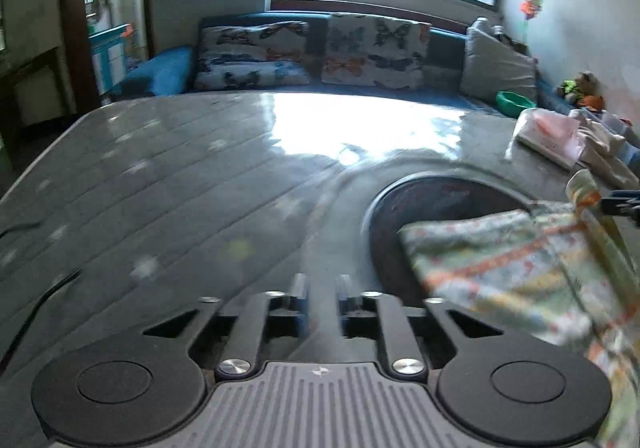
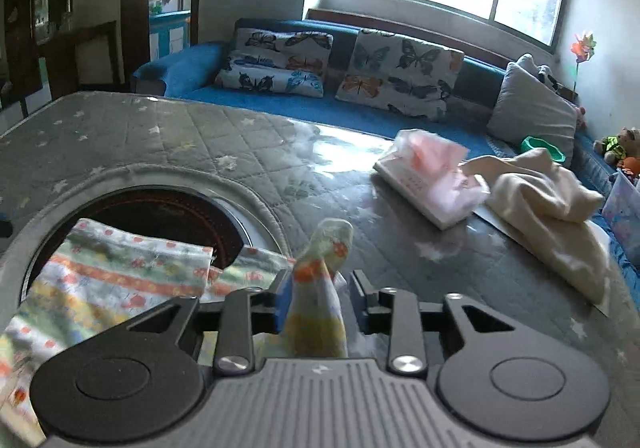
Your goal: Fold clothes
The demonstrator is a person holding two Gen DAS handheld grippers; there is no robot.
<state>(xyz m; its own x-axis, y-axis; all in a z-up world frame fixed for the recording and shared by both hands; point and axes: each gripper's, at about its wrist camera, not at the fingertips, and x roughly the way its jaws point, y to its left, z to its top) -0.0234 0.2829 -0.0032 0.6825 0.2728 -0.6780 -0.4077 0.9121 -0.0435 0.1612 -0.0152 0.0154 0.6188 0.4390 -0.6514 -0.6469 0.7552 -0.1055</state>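
One corner of the striped floral cotton garment [image 2: 120, 280], lower left of frame, sits loosely between your right gripper [image 2: 316, 288] fingers, part-open; left gripper [image 1: 320, 290] part-open, empty. Lifting risks slip-out.

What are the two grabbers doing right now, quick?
Left gripper: open, nothing between its fingers.
Right gripper: open, a bunched corner of the patterned cloth stands between its fingers, not squeezed.
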